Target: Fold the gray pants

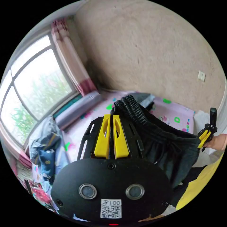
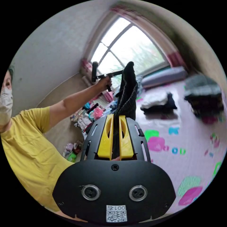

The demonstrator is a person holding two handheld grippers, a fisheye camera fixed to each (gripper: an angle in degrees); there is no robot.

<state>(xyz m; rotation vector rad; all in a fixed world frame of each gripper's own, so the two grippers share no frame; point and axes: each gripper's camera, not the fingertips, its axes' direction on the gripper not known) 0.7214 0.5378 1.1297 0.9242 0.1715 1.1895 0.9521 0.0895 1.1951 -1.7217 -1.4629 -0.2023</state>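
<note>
The gray pants (image 1: 165,146) hang in the air, stretched by their ribbed elastic waistband (image 1: 132,106) between the two grippers. My left gripper (image 1: 111,116) has its yellow jaws shut on one end of the waistband. The right gripper (image 1: 205,138), held in a hand, pinches the other end at the far right. In the right gripper view, my right gripper (image 2: 116,116) is shut on dark fabric of the pants (image 2: 127,94), which rises to the left gripper (image 2: 118,72), held up by a raised arm. The pants' legs are hidden below.
A pink printed sheet (image 2: 189,146) covers the bed below. Folded clothes stacks (image 2: 158,99) (image 2: 203,92) lie on it near a gray bolster (image 1: 78,108) under the window (image 1: 35,89). Loose clothes (image 1: 45,141) pile at the side. A person in a yellow shirt (image 2: 26,146) stands close.
</note>
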